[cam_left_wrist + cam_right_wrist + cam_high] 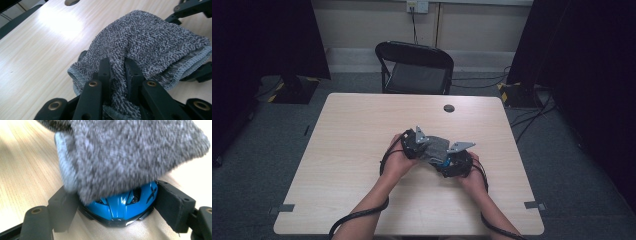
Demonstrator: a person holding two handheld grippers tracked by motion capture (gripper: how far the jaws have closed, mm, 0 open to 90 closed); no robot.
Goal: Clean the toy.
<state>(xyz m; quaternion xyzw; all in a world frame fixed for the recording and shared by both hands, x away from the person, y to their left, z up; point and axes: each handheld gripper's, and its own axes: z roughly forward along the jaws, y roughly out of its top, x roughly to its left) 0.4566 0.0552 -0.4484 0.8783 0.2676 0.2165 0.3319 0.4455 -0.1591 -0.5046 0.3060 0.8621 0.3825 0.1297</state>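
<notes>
**Inspector A:** We start with the pale wood-grain worktop point(352, 150). The work sits near its middle, between the person's two hands. The largest item is the grey knitted terry cloth point(150, 42), draped in a hump over a smaller object. We judge it light, soft and limp. It will sag and fold wherever it is unsupported, though its rough pile should resist slipping. The stitched hem looks the firmest place to pinch.

**Inspector B:** Agreed. The left hand-held gripper point(117, 75) is closed on a bunched fold of that cloth, which is pinched between its jaws. Under the cloth we note a glossy blue and black hard-shelled toy car point(122, 206), resting on the worktop.

**Inspector A:** The right hand-held gripper point(117, 202) has it clamped across its width, one pad against each flank. We judge the shell rigid, light and slick, so flat side contact suits it better than the curved nose.

**Inspector B:** We cannot tell how much of the car the cloth covers.
</notes>
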